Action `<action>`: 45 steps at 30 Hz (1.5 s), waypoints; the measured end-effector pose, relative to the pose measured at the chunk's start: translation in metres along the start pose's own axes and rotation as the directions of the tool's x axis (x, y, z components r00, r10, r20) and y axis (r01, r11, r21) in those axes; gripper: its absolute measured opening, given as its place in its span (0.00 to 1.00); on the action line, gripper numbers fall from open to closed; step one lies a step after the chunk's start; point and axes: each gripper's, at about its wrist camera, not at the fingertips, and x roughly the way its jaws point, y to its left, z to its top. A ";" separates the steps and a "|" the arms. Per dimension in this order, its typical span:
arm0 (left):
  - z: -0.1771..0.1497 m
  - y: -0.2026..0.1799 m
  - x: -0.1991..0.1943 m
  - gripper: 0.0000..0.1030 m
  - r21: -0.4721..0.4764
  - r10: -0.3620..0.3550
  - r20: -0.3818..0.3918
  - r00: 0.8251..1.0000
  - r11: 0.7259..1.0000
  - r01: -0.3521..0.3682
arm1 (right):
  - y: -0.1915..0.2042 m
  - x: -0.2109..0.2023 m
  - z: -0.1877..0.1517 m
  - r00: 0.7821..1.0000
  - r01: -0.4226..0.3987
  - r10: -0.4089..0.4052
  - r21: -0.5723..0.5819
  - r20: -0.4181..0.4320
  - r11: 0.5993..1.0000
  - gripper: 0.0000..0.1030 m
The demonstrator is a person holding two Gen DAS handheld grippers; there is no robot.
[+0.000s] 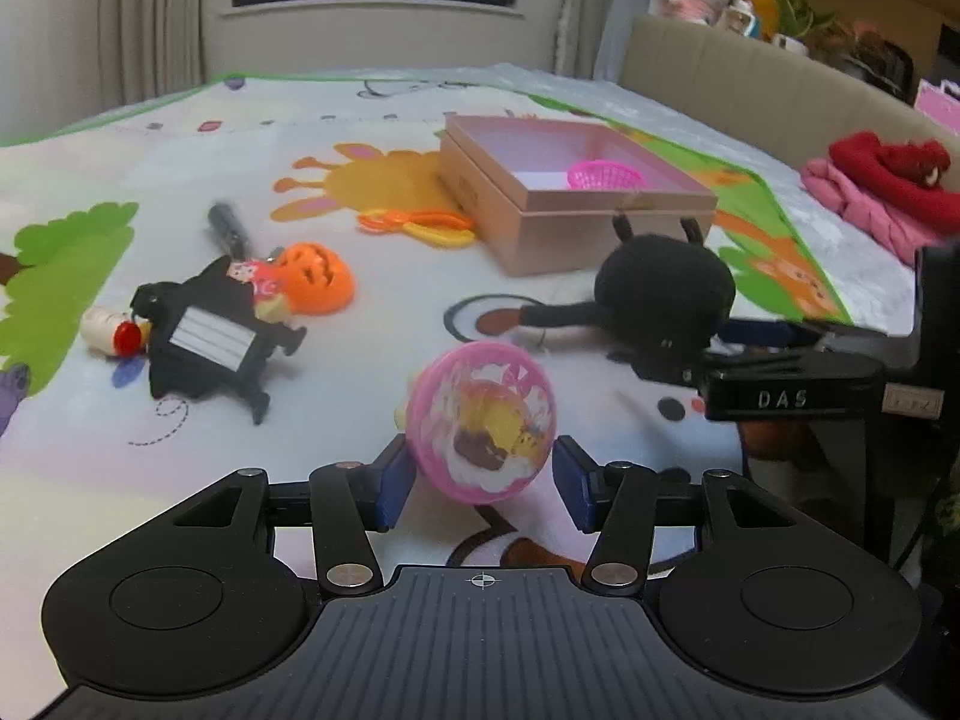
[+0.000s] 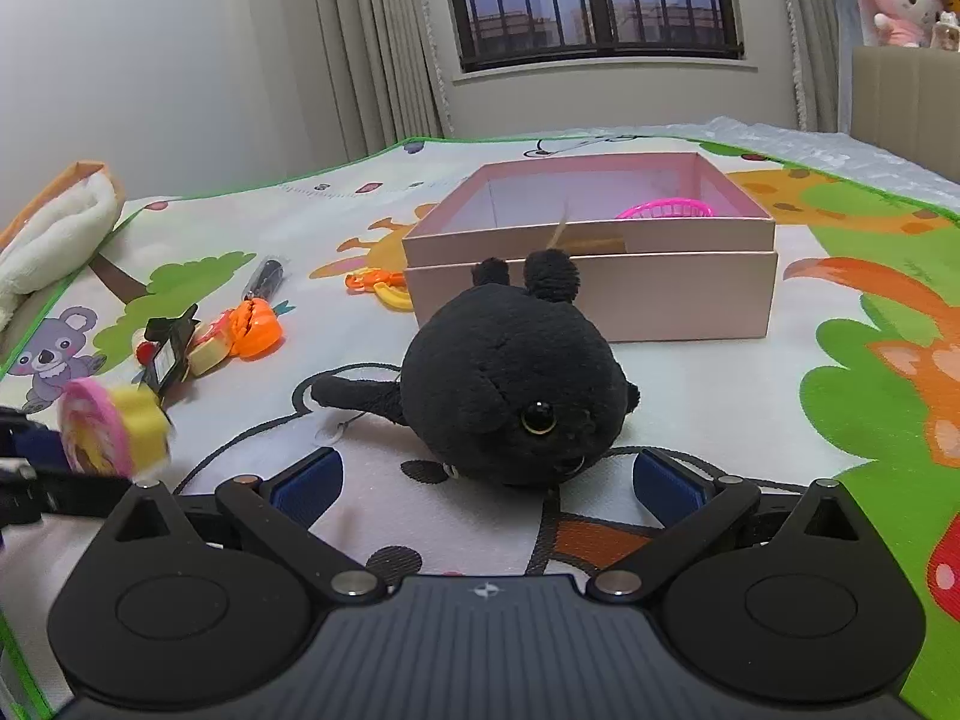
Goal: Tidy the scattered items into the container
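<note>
Gripping a pink round toy (image 1: pixel 480 420) lifted off the play mat (image 1: pixel 372 138), the left tongs (image 1: pixel 480 483) are narrowed onto its sides; the pink box (image 1: pixel 576 222) lies ahead and to their right, toward the mat's far edge. Further right, the right tongs (image 2: pixel 486 480) stand spread around a black plush cat (image 2: pixel 510 384) on the mat, pads apart from it, box directly beyond.
</note>
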 end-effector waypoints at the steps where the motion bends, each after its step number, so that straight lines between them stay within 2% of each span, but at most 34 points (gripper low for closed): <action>1: 0.000 0.000 0.002 0.60 0.002 0.003 -0.004 1.000 1.000 -0.003 | 0.000 0.000 0.000 1.000 0.000 0.000 0.001 0.001 1.000 1.00; 3: -0.002 0.002 0.003 0.75 -0.002 0.013 -0.006 1.000 1.000 -0.013 | 0.000 0.000 0.000 1.000 0.000 0.000 0.003 0.001 1.000 1.00; 8: -0.005 0.000 0.003 0.93 0.034 0.057 0.025 0.998 0.998 -0.057 | 0.000 0.001 0.001 1.000 0.000 0.000 0.000 -0.002 1.000 1.00; 11: -0.005 -0.003 0.009 0.95 0.044 0.090 0.042 0.995 0.995 -0.092 | 0.002 -0.001 0.006 1.000 0.014 -0.014 -0.009 -0.008 1.000 1.00; 16: -0.007 -0.002 0.026 0.99 0.012 0.111 0.019 0.994 0.994 -0.112 | 0.007 -0.012 0.028 0.996 0.053 -0.047 -0.071 0.078 0.996 1.00; 19: -0.009 -0.004 0.036 1.00 0.013 0.123 -0.008 0.992 0.992 -0.123 | 0.008 0.002 0.042 0.998 0.050 -0.047 -0.093 0.035 0.994 1.00; 22: -0.012 -0.006 0.037 1.00 0.029 0.134 0.002 0.991 0.991 -0.134 | 0.013 0.023 0.043 0.999 0.027 -0.032 -0.132 -0.030 0.991 1.00; 24: -0.013 -0.004 0.037 1.00 0.027 0.129 0.001 0.992 0.991 -0.129 | 0.019 0.029 0.038 0.999 0.028 -0.036 -0.171 -0.041 0.985 0.95; 26: -0.014 -0.003 0.038 1.00 0.021 0.123 -0.001 0.992 0.992 -0.123 | 0.023 0.027 0.035 0.997 0.056 -0.064 -0.196 -0.037 0.979 0.76; 27: -0.014 -0.003 0.039 1.00 0.022 0.124 -0.001 0.992 0.992 -0.124 | 0.023 0.024 0.035 0.997 0.064 -0.073 -0.196 -0.039 0.978 0.72; 29: -0.015 -0.005 0.040 1.00 0.030 0.132 0.002 0.991 0.991 -0.132 | 0.018 0.015 0.038 0.997 0.047 -0.057 -0.156 -0.060 0.987 0.71; 32: -0.014 -0.005 0.040 1.00 0.026 0.133 -0.002 0.991 0.991 -0.133 | 0.004 -0.004 0.043 0.993 -0.023 0.022 -0.013 -0.116 1.000 0.70; 35: -0.011 -0.007 0.040 1.00 0.026 0.141 -0.013 0.990 0.990 -0.141 | -0.018 -0.019 0.041 0.973 -0.129 0.160 0.185 -0.168 0.974 0.70; 37: -0.009 -0.008 0.040 1.00 0.026 0.146 -0.017 0.989 0.989 -0.146 | -0.031 -0.025 0.035 0.960 -0.168 0.218 0.264 -0.174 0.950 0.71; 40: -0.010 -0.009 0.039 1.00 0.023 0.151 -0.020 0.988 0.988 -0.150 | -0.039 -0.034 0.027 0.975 -0.138 0.174 0.234 -0.140 0.962 0.76; 41: -0.010 -0.008 0.039 1.00 0.024 0.151 -0.021 0.988 0.988 -0.150 | -0.041 -0.036 0.026 0.977 -0.132 0.164 0.226 -0.132 0.965 0.80; 43: -0.009 -0.008 0.040 1.00 0.025 0.151 -0.023 0.988 0.988 -0.150 | -0.049 -0.040 0.026 0.983 -0.120 0.149 0.230 -0.110 0.966 0.81; 45: -0.009 -0.008 0.040 1.00 0.027 0.149 -0.022 0.989 0.989 -0.148 | -0.055 -0.042 0.029 0.992 -0.074 0.092 0.206 -0.083 0.976 0.84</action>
